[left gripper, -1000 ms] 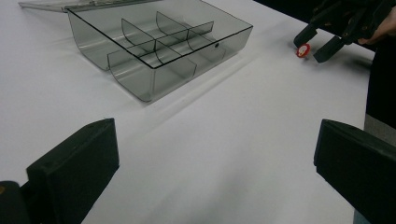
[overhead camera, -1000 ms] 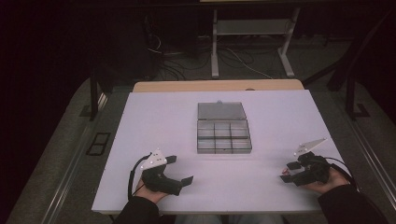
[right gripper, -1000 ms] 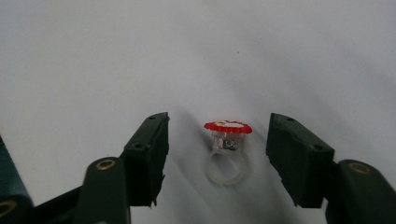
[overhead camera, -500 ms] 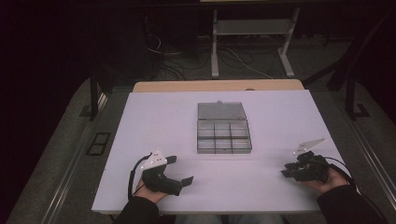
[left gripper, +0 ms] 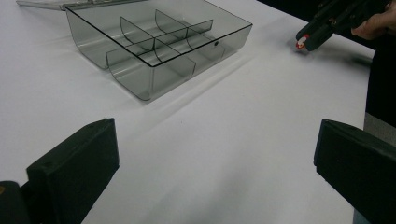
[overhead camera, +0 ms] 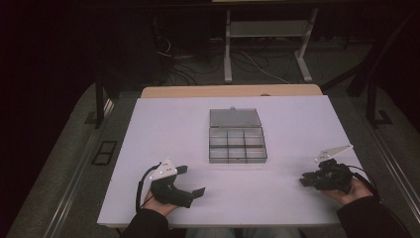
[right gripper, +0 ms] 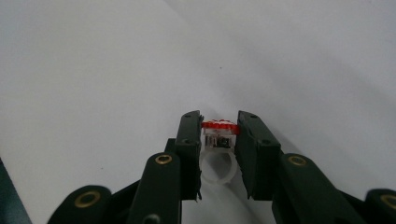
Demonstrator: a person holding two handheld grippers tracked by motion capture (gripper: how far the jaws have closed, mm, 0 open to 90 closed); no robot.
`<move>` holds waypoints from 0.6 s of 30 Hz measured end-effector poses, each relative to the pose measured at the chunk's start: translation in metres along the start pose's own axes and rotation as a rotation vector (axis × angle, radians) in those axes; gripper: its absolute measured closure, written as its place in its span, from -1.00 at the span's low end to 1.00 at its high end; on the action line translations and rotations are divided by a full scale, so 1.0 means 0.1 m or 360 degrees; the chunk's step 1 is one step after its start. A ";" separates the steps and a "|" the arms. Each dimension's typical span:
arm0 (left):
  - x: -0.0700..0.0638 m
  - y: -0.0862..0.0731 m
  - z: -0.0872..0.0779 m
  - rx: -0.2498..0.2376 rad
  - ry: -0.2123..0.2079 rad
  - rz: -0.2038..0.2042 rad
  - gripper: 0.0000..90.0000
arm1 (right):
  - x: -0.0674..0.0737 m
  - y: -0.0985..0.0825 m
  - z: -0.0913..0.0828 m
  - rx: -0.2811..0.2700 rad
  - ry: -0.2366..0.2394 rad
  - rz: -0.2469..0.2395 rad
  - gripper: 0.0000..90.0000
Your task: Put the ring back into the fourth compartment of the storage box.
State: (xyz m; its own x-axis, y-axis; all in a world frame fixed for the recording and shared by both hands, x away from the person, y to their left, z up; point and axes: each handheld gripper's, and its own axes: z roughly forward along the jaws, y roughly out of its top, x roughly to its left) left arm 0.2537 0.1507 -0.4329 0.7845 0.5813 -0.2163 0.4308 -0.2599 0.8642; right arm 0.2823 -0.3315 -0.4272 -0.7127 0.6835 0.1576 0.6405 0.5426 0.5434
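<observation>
Right tool (right gripper: 219, 135) has just closed on the ring (right gripper: 218, 144), low over the tabletop (overhead camera: 277, 198); grasp looks done, so the box (overhead camera: 236, 144) probably comes next. Left tool (overhead camera: 190, 181) wide, holding nothing.

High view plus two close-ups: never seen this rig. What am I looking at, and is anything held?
No robot here: a person holds a two-jaw tool in each hand at a white table. The high view looks down from above the person. The other two pictures come from cameras riding on the tools, looking along their black jaws.

On the table lies a clear divided box with its lid open.

The left gripper is open and holds nothing. The right gripper has just closed its jaws on a small clear ring with a red top.
</observation>
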 end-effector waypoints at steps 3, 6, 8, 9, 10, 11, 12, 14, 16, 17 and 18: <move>0.00 0.00 0.00 -0.0001 -0.0001 0.0001 -1.00 | -0.01 0.00 -0.02 -0.0023 0.0020 0.0018 0.55; 0.00 0.00 0.00 0.0000 -0.0002 -0.0001 -1.00 | -0.01 0.01 -0.05 -0.0034 0.0029 0.0022 0.55; 0.00 0.00 0.00 -0.0001 -0.0003 -0.0002 -1.00 | -0.01 0.02 -0.06 -0.0039 0.0035 0.0020 0.55; 0.00 0.00 0.00 0.0004 -0.0003 -0.0001 -1.00 | -0.01 0.03 -0.07 -0.0044 0.0035 0.0017 0.55; 0.00 0.00 0.00 0.0004 -0.0003 -0.0003 -1.00 | -0.01 0.04 -0.07 -0.0046 0.0037 0.0016 0.55; 0.00 0.00 0.00 0.0005 -0.0004 -0.0003 -1.00 | -0.01 0.06 -0.09 -0.0054 0.0039 0.0011 0.55; 0.00 0.00 0.00 0.0005 -0.0004 -0.0003 -1.00 | -0.01 0.06 -0.09 -0.0054 0.0039 0.0011 0.55; 0.00 0.00 0.00 0.0005 -0.0005 -0.0001 -1.00 | -0.01 0.07 -0.10 -0.0057 0.0040 0.0004 0.55; 0.00 0.00 0.00 0.0004 -0.0005 0.0000 -1.00 | -0.01 0.09 -0.12 -0.0063 0.0040 0.0000 0.55; 0.00 0.00 0.00 0.0004 -0.0005 0.0001 -1.00 | -0.01 0.11 -0.12 -0.0068 0.0042 0.0002 0.55; 0.00 0.00 0.00 0.0000 -0.0005 -0.0001 -1.00 | -0.01 0.12 -0.13 -0.0075 0.0040 0.0002 0.55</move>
State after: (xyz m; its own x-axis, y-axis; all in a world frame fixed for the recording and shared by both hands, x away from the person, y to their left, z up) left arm 0.2539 0.1505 -0.4331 0.7856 0.5790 -0.2180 0.4312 -0.2597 0.8641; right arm 0.2864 -0.3322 -0.4102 -0.7192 0.6714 0.1788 0.6277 0.5176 0.5815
